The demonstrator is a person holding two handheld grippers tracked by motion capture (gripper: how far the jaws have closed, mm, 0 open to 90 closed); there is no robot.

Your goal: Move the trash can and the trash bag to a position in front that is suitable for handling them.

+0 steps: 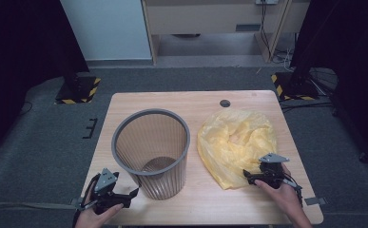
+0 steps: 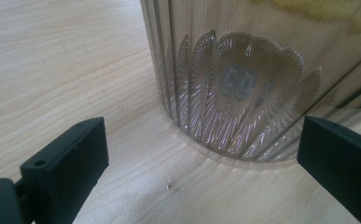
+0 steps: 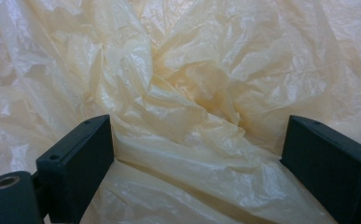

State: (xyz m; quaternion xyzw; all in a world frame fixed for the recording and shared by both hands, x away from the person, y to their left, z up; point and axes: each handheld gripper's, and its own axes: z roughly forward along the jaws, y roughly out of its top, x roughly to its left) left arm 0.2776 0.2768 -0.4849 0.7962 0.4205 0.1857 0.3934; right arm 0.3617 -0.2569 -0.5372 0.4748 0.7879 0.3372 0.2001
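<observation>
Work in hand: lining the bin (image 1: 151, 153) with the bag (image 1: 236, 145), by the look of it.
Done so far: nothing yet, as I judge it; the bin stands bare and the bag is unlifted.
Left to do: grip the bag, open it, fit it over the bin's rim.
Bag: crumpled yellow plastic, flat on the tabletop (image 1: 172, 100), just right of the bin.
Right claw (image 1: 248, 176): at the bag's near edge, right of the bin; jaws spread wide over the folds (image 3: 192, 121), nothing pinched.
Left claw (image 1: 133, 193): low at the bin's near-left foot, jaws apart and empty, not touching the bin wall (image 2: 234, 84).
Count: one bin, one bag, two claws.
</observation>
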